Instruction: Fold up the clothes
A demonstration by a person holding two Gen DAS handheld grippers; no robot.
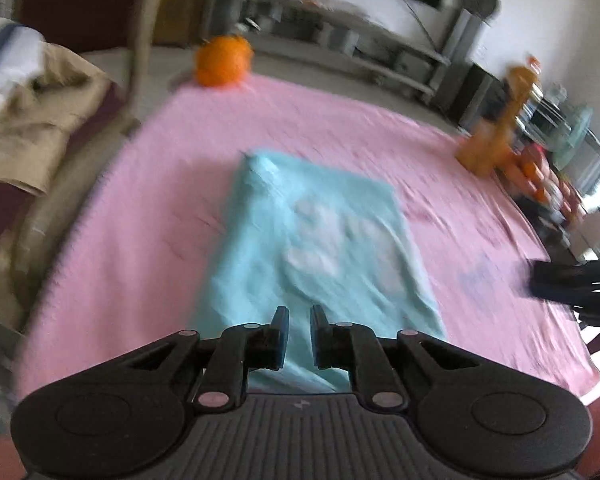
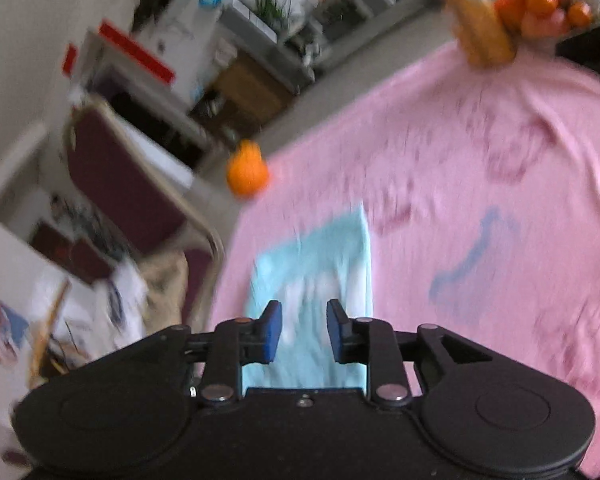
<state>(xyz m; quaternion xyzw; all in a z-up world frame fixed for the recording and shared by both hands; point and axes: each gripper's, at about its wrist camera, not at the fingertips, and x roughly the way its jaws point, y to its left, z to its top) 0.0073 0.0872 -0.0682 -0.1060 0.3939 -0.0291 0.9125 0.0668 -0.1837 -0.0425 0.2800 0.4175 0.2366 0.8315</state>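
Both grippers, left [image 1: 299, 334] and right [image 2: 304, 330], hang released over the folded (blurry) blue garment [image 1: 312, 248].

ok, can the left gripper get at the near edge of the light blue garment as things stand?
Probably yes. The left gripper is open right over the near end of the light blue garment, and nothing lies between them on the pink cloth. Blur hides the exact height.

The left gripper [image 1: 299, 336] points forward, its two blue-padded fingers [image 1: 281, 332] parted by a narrow gap with nothing between them. The right gripper [image 2: 304, 330] is likewise unclenched, its fingers [image 2: 273, 330] standing a little wider apart and empty; in the left wrist view its dark body [image 1: 572, 284] shows blurred at the right edge.
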